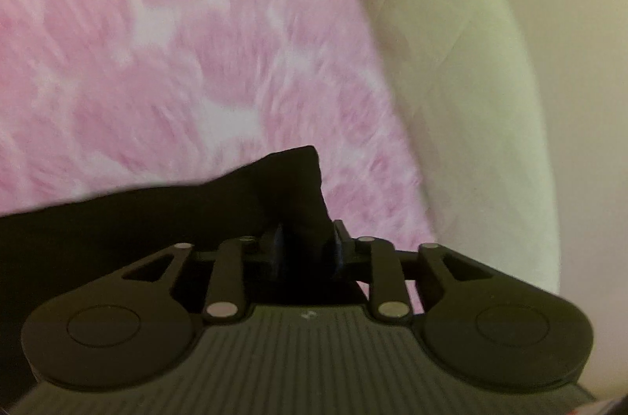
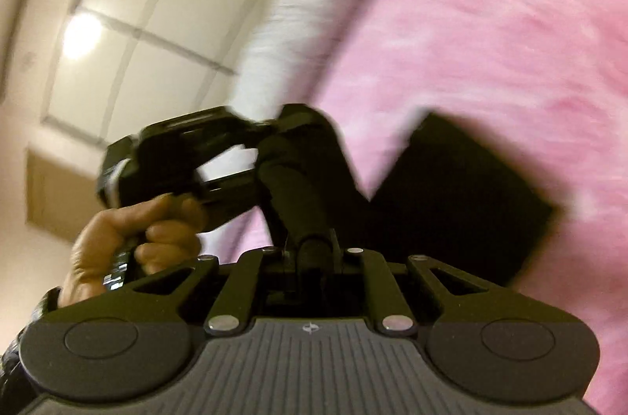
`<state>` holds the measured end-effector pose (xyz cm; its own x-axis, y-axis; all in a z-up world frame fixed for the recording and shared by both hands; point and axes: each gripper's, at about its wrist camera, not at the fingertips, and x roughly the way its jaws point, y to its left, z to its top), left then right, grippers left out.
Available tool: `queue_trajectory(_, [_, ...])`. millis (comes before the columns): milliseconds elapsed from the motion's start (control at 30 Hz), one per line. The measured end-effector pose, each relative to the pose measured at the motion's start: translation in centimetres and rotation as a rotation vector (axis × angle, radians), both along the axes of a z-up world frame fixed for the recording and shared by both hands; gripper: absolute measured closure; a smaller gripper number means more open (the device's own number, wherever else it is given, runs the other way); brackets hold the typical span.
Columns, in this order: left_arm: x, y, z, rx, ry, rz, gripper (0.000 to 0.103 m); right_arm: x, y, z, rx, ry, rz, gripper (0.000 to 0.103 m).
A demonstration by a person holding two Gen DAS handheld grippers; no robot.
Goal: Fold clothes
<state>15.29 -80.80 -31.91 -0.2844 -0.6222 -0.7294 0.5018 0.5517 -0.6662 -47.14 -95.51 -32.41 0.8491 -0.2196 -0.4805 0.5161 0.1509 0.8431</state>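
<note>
Both grippers are clamped on one black garment (image 2: 463, 195), lifted over the pink fuzzy blanket (image 1: 176, 61). Left gripper (image 1: 304, 250) pinches a corner; right gripper (image 2: 314, 250) bites a bunched edge, w/ the left hand (image 2: 133, 234) beside it. Judged: to fold well, keep the held edge taut & level, corners matched. Count: 1 garment, 2 grippers, 1 blanket.
</note>
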Motion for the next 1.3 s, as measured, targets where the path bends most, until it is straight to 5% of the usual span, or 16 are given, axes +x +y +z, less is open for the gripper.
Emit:
queue_trajectory(167, [0.5, 0.2, -0.2, -0.069, 0.021, -0.036, 0.072, -3.1, -0.8, -5.6, 0.135, 0.071, -0.071, 0.075])
queue_trajectory(200, [0.9, 1.1, 0.5, -0.088, 0.006, -0.042, 0.069, -3.4, -0.4, -5.3, 0.125, 0.072, -0.082, 0.066])
queue_trajectory(300, [2.7, 5.4, 2.2, -0.092, -0.070, -0.008, 0.064, -4.2, 0.3, -4.2, 0.105, 0.074, -0.117, 0.065])
queue_trajectory(433, [4.8, 13.6, 1.5, -0.010, -0.138, 0.062, 0.064, -3.9, 0.1, -2.4, 0.058, 0.115, -0.139, 0.058])
queue_trajectory(633, [1.1, 20.5, 0.3, 0.023, -0.269, -0.100, 0.064, -2.9, 0.7, 1.2, -0.112, 0.247, -0.176, 0.057])
queue_trajectory(733, [-0.8, 23.9, -0.3, 0.038, -0.335, -0.185, 0.064, -1.9, 2.2, 1.1, -0.027, 0.175, -0.086, 0.056])
queue_trajectory(800, [-1.6, 25.4, -0.7, 0.046, -0.371, -0.228, 0.064, -0.9, 3.0, -0.1, 0.066, 0.130, -0.050, 0.045])
queue_trajectory(1033, [-0.5, 22.6, -4.3, 0.112, -0.471, -0.337, 0.065, 4.1, 2.3, -3.9, 0.156, 0.118, -0.070, 0.043])
queue_trajectory(1067, [-0.5, 22.5, -4.9, 0.121, -0.471, -0.354, 0.065, 4.1, 1.8, -4.4, 0.171, 0.126, -0.083, 0.052])
queue_trajectory(1100, [-0.5, 22.4, -5.5, 0.130, -0.471, -0.371, 0.065, 4.0, 1.4, -4.7, 0.184, 0.137, -0.093, 0.084])
queue_trajectory(1167, [-0.4, 22.3, -6.0, 0.132, -0.468, -0.380, 0.065, 2.8, 1.5, -5.0, 0.177, 0.149, -0.087, 0.103])
queue_trajectory(1300, [-0.1, 21.3, -4.7, 0.124, -0.465, -0.388, 0.067, -0.4, 3.2, -5.9, 0.198, 0.131, -0.076, 0.103])
